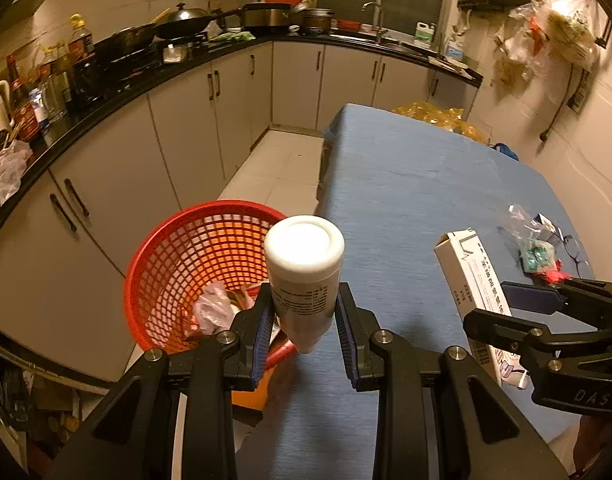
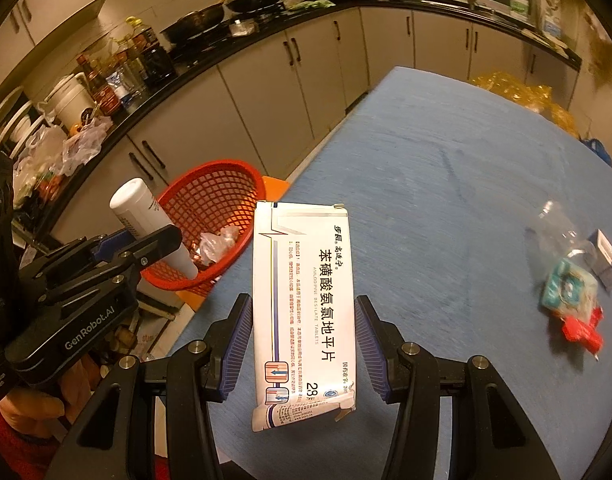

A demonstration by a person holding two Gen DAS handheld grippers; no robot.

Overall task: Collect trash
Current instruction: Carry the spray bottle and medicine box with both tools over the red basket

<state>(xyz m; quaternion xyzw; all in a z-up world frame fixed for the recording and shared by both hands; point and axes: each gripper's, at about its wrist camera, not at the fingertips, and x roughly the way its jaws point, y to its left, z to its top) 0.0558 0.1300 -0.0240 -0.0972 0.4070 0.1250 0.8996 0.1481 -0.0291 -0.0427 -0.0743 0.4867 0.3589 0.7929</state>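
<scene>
Black gripper linkages fill the lower edge of both wrist views.

1. Left gripper (image 1: 306, 312): its blue ribbed pads are clamped on the lower body of a white bottle (image 1: 304, 276). The bottle tilts away from the camera with its wide flat end uppermost and its narrow end pointing down between the jaws. In the right wrist view the same bottle (image 2: 140, 216) hangs over the near rim of the red basket (image 2: 242, 184).

2. Right gripper (image 2: 304, 344): its pads are closed on the long sides of a white medicine box (image 2: 306, 304) printed with Chinese text. The box stands lengthwise between the pads, its torn end flaps toward the camera, above the blue table (image 2: 445, 200). In the left wrist view this gripper (image 1: 493, 312) appears at the right edge with the box (image 1: 469, 276).

3. Red basket (image 1: 154, 264): a mesh basket placed beside the left edge of the table, below table level. It contains a crumpled clear plastic bag (image 1: 212, 308) and other scraps.

4. Remaining litter (image 2: 573, 292): clear plastic wrapping, a teal packet, a red scrap and a small dark box lie together on the table at the right, well apart from both grippers.

5. Background: a black countertop (image 1: 106, 92) carries pans and bottles above white cabinets.
</scene>
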